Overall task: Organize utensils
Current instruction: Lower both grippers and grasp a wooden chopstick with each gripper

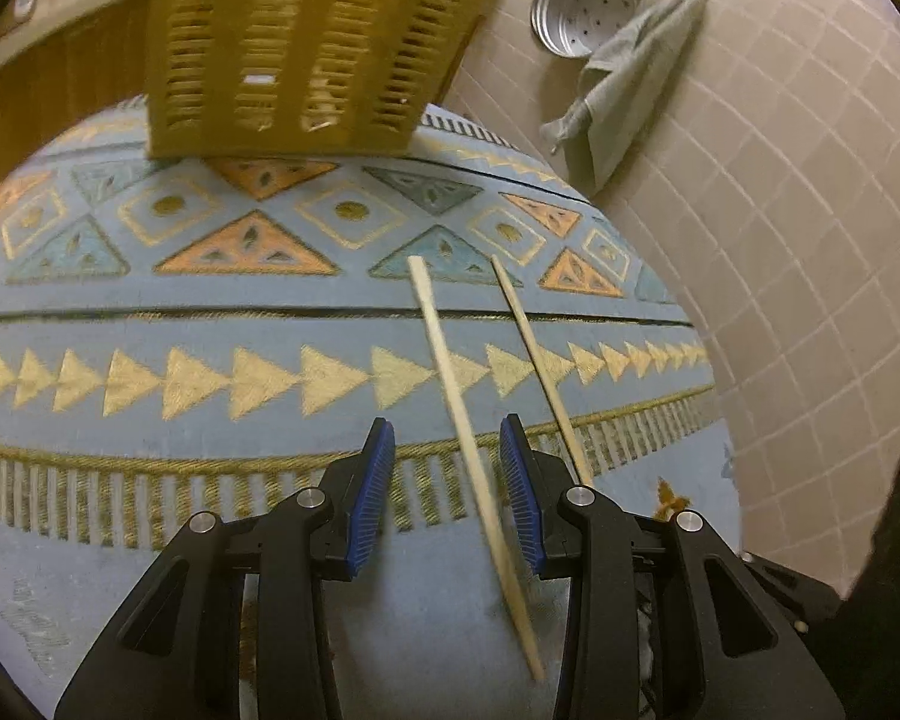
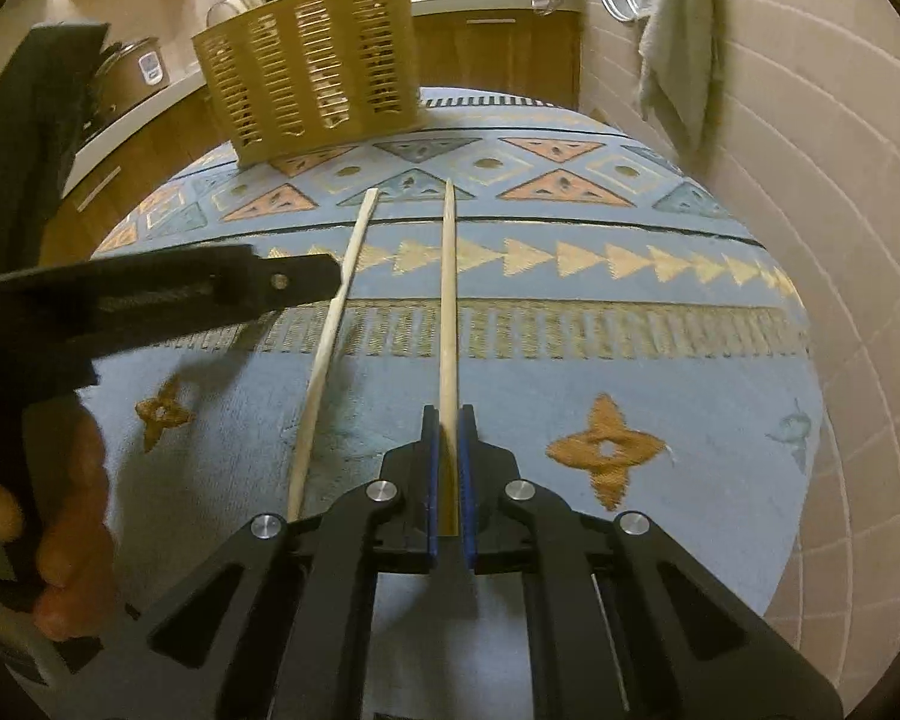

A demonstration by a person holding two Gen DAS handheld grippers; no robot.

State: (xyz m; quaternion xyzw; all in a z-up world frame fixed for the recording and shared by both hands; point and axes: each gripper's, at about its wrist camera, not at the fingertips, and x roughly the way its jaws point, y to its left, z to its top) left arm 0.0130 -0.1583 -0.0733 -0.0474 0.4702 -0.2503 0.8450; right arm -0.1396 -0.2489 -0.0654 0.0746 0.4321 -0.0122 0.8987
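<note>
Two pale wooden chopsticks are over a blue patterned cloth. My left gripper is open, its blue pads on either side of one chopstick, which passes between them close to the right pad. My right gripper is shut on the other chopstick, which points away toward a yellow slotted utensil basket. That second chopstick shows just right of my left gripper. The first chopstick lies left of my right gripper, with the left gripper's finger beside it. The basket stands at the cloth's far side.
A tiled wall runs along the right. A grey towel and a perforated metal pan hang on it. Wooden cabinets and a counter with a cooker lie beyond the cloth. The person's hand holds the left gripper.
</note>
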